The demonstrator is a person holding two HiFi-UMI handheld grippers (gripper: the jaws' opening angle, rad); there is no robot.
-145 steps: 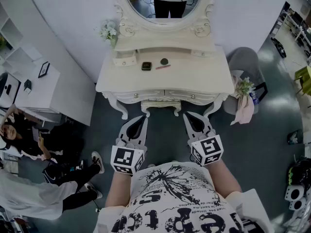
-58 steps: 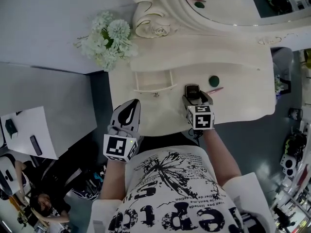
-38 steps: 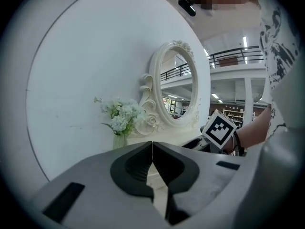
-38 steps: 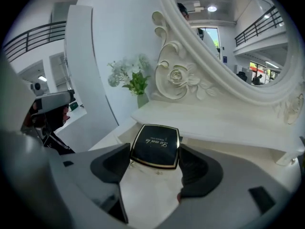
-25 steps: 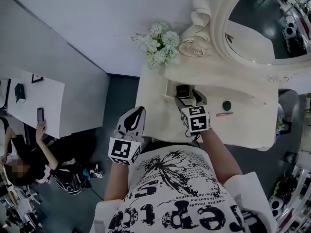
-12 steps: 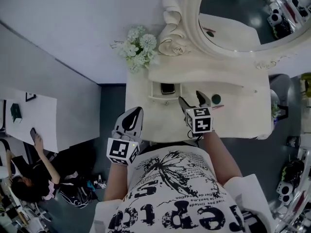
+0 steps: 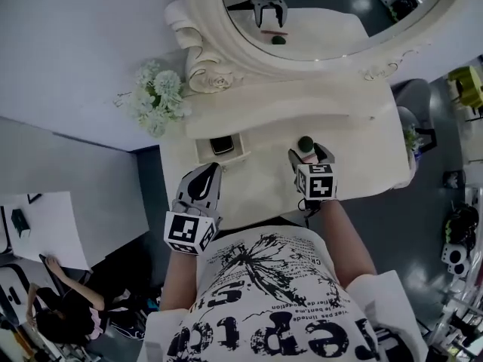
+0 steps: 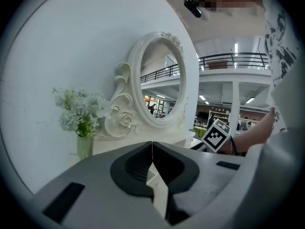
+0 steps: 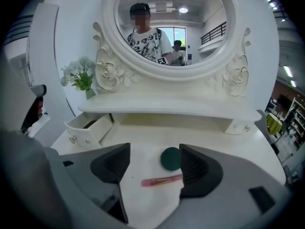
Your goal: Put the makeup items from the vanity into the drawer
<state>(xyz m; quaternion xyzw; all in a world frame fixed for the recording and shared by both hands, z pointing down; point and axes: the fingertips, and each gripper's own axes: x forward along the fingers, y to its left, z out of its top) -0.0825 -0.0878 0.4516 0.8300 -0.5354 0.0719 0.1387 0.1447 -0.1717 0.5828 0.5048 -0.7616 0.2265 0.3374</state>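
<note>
Right gripper, jaws released, framing a green round compact and pink stick on the vanity; left gripper clenched, empty (open drawer holds a dark compact)

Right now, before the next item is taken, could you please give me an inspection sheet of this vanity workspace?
Surface: white vanity top, only two loose items on it.
Job's things: green round case and pink stick lie on the top; dark compact lies in the open small drawer.
Clutter: vase of flowers beside the mirror's left side.
Grippers: right gripper open, over the case and stick, holding nothing; left gripper shut, empty, near the front edge.
Cables: nothing seen.
Surroundings: oval mirror behind the top; a person off to the left, away from the vanity.
</note>
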